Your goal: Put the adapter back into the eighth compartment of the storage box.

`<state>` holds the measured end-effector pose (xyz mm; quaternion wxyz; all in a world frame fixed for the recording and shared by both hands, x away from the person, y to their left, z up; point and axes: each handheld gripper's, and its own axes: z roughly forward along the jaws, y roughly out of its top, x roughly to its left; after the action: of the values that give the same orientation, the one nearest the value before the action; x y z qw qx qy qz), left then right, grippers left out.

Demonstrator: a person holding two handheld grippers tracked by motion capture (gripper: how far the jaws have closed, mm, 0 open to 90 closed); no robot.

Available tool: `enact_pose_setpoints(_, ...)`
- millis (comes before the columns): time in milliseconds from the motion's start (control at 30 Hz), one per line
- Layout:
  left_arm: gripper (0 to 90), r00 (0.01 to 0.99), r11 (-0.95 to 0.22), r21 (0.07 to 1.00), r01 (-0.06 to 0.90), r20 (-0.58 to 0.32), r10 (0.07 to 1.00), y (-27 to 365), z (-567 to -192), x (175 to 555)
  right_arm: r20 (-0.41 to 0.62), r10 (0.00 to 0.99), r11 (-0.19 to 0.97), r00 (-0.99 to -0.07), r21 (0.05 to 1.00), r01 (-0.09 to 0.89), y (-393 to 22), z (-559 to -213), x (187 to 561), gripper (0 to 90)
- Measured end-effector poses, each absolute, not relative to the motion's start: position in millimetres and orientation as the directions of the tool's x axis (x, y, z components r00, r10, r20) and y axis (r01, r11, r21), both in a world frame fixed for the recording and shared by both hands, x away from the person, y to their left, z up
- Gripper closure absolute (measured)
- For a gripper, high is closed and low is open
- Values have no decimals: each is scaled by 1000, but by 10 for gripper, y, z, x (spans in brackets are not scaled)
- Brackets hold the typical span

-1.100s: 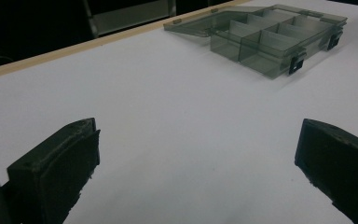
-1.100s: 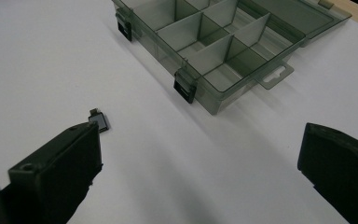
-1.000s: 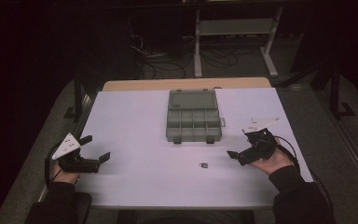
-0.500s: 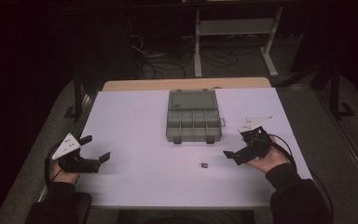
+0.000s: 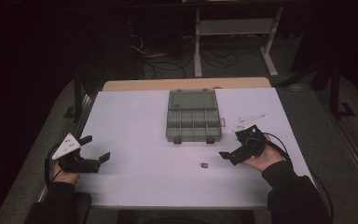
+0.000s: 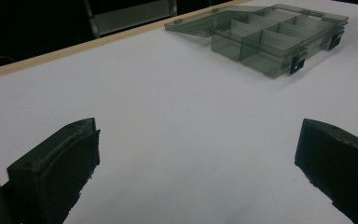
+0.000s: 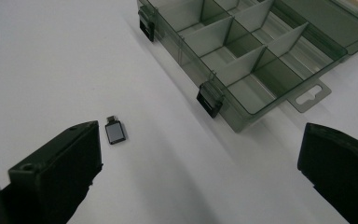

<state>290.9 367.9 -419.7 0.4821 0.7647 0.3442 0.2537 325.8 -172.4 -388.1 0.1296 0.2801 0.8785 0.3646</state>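
A smoky grey compartment box [image 5: 193, 122] lies open at the table's middle, its lid folded flat behind it, and its compartments look empty. A small dark adapter-like piece [image 5: 204, 164] lies on the white table in front of the box. My right gripper [image 5: 230, 145] is open just right of that piece, not touching it. In the right gripper view the piece [image 7: 115, 132] lies by the left jaw of the open gripper [image 7: 200, 168], with the box [image 7: 242, 51] beyond. My left gripper [image 5: 96, 148] rests open at the table's left, holding nothing. The left gripper view has the gripper [image 6: 198, 163] over bare table and the box [image 6: 261, 39] far off.
The white table [image 5: 135, 121] has a wooden strip along its far edge. Behind it on the dark floor are cables and a metal stand [image 5: 235, 28]. A hanging tab [image 7: 309, 96] sticks out of the box's side.
My right gripper has shifted a little to the left, closer to the small dark piece. The left gripper has stayed where it was.
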Motion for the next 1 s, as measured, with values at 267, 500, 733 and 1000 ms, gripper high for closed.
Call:
enact_pose_setpoints(267,0,636,-297,912,283,54,770,3679,-4199,2910,-20,565,599,-825,696,394,-1624,-3899,3283,0)
enact_pose_setpoints(500,0,635,-297,912,282,54,770,3679,-4198,2911,-13,553,611,-833,686,395,-1560,-3916,3305,0)
enact_pose_setpoints(733,0,635,-297,912,282,54,770,3679,-4198,2910,-17,537,634,-844,668,390,-1478,-3948,3323,0)
enact_pose_setpoints(1000,0,634,-295,912,283,53,771,3680,-4198,2909,-20,521,649,-853,658,381,-1407,-3976,3321,0)
